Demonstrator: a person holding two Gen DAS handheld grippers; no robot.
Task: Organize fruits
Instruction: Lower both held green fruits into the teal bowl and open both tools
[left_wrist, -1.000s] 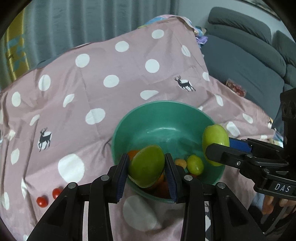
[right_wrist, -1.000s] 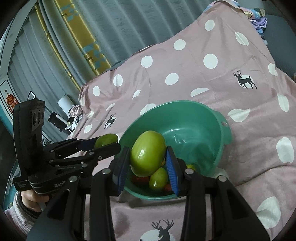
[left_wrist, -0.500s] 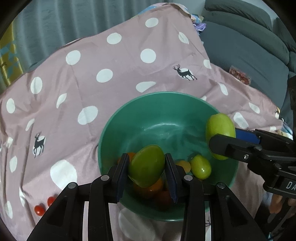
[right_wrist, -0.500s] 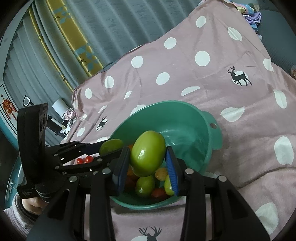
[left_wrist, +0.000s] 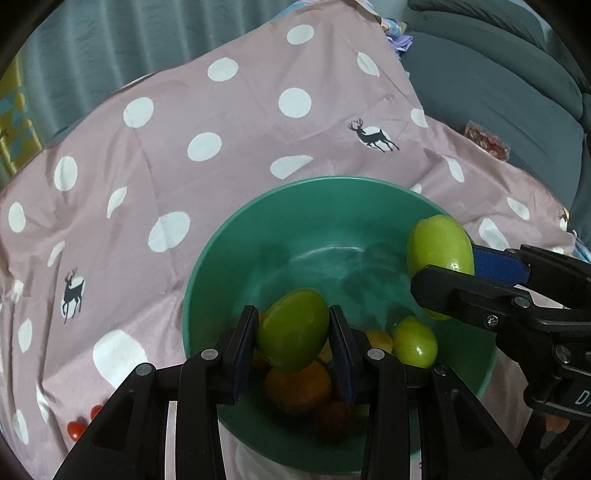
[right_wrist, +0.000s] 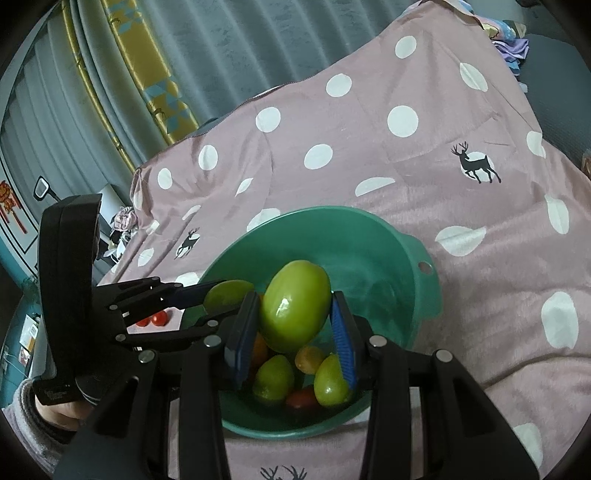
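Two grippers are in view, each clamped on one large green fruit. The left gripper (left_wrist: 292, 334) presses its fingers (left_wrist: 244, 343) against both sides of a green fruit (left_wrist: 293, 328), which hangs over the near inner part of the single green bowl (left_wrist: 258, 236). The right gripper (right_wrist: 293, 317) grips its own green fruit (right_wrist: 295, 304) the same way, above the bowl's near half; in the left wrist view that fruit (left_wrist: 439, 247) sits at the bowl's right rim.

Counted below and between the right gripper's fingers, the bowl holds two smaller green fruits (right_wrist: 275, 376), one yellow-orange fruit (right_wrist: 309, 359), one red tomato (right_wrist: 301, 398) and an orange fruit (right_wrist: 260, 349) partly hidden behind the left finger; more may lie out of sight. To the left of the left gripper's fingers, two red cherry tomatoes (left_wrist: 75, 428) lie on the pink dotted cloth (left_wrist: 221, 122), outside the bowl. The cloth shows two deer prints in the left wrist view.

Compared with a second ago, the left gripper has come forward and down: the bowl now fills more of its view and its fruit sits over the inside instead of the near rim. The right gripper has barely shifted. Both grips are unchanged.
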